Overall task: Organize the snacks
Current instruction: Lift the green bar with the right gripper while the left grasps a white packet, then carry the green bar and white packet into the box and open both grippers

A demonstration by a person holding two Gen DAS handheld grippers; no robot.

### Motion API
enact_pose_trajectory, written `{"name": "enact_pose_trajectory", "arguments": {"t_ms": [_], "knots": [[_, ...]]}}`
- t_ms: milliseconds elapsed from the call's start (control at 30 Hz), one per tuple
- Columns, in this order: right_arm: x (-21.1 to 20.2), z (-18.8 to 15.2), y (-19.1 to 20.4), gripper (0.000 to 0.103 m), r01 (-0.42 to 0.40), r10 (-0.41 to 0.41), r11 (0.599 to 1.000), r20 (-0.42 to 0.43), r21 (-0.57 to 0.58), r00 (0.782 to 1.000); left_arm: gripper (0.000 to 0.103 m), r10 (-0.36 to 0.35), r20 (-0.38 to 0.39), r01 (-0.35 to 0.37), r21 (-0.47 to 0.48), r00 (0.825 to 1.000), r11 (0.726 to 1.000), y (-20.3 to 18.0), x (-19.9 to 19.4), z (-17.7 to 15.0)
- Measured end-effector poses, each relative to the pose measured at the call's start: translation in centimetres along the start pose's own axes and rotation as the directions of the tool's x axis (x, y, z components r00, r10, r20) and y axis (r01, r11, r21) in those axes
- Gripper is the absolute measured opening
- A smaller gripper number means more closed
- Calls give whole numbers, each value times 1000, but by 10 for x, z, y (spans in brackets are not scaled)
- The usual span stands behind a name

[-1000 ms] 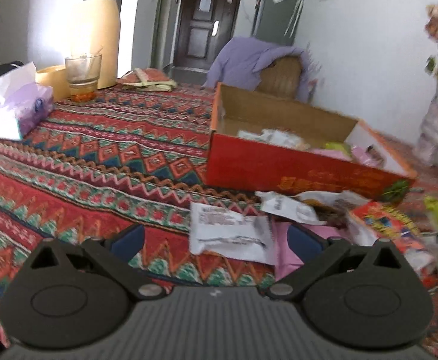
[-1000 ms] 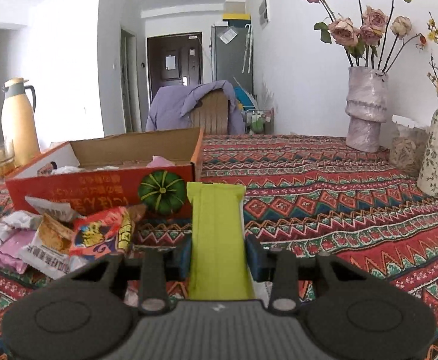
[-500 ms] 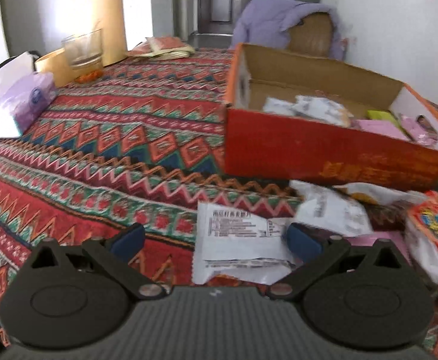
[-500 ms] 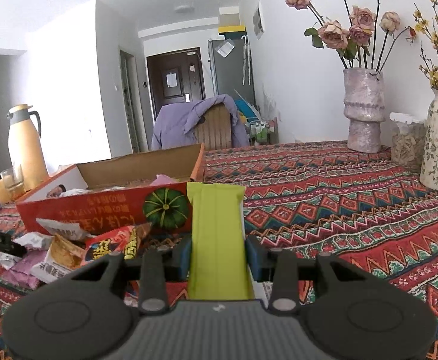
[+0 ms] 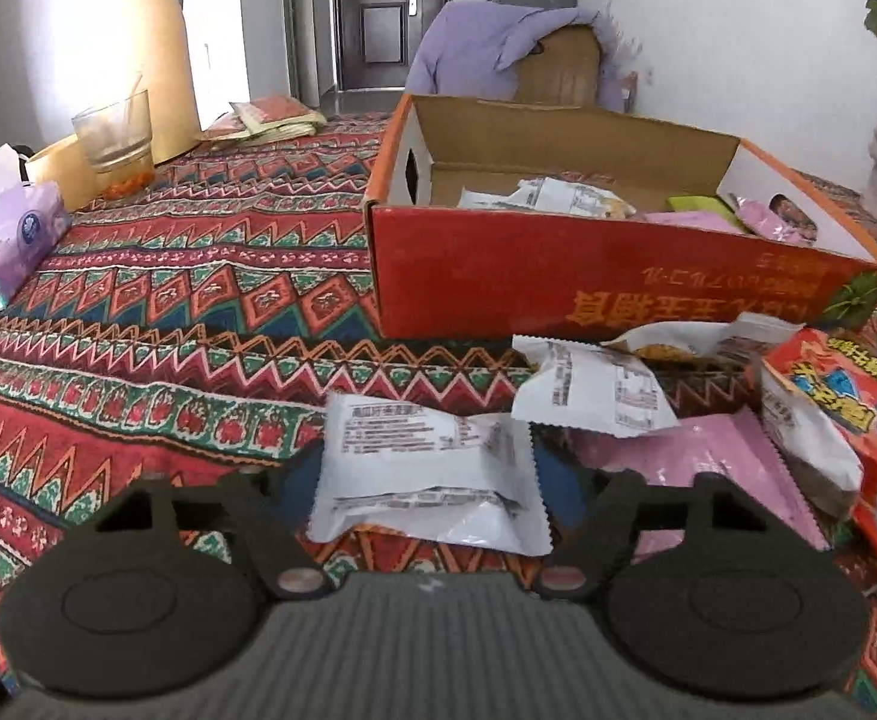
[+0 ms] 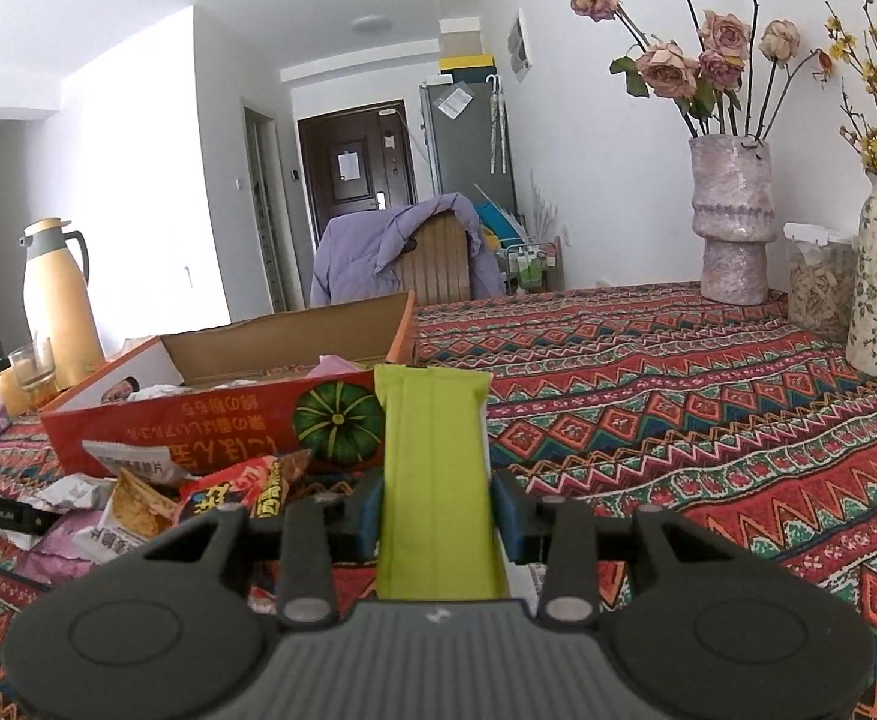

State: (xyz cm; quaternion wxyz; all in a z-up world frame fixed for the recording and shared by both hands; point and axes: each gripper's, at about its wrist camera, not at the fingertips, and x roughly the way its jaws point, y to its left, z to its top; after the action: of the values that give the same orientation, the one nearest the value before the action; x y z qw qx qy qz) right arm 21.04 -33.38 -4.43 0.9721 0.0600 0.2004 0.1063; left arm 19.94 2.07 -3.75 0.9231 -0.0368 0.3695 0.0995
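Left gripper (image 5: 429,480) has its fingers on either side of a white snack packet (image 5: 429,480) lying on the patterned desk (image 5: 168,312), just before the red cardboard box (image 5: 588,276). In the right wrist view, the right gripper (image 6: 435,507) is clamped on a green snack bar (image 6: 435,468), raised beside that box (image 6: 210,420).
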Motion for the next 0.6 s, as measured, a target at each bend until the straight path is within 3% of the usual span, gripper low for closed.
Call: {"name": "enact_pose_trajectory", "arguments": {"t_ms": [367, 600], "knots": [[1, 1, 5, 37, 6, -6, 1000, -4, -29, 1000, 65, -33, 45, 34, -21, 998, 999, 11, -25, -7], [-15, 13, 16, 37, 9, -6, 998, 47, -70, 999, 65, -48, 98, 50, -13, 994, 999, 20, -47, -3]]}}
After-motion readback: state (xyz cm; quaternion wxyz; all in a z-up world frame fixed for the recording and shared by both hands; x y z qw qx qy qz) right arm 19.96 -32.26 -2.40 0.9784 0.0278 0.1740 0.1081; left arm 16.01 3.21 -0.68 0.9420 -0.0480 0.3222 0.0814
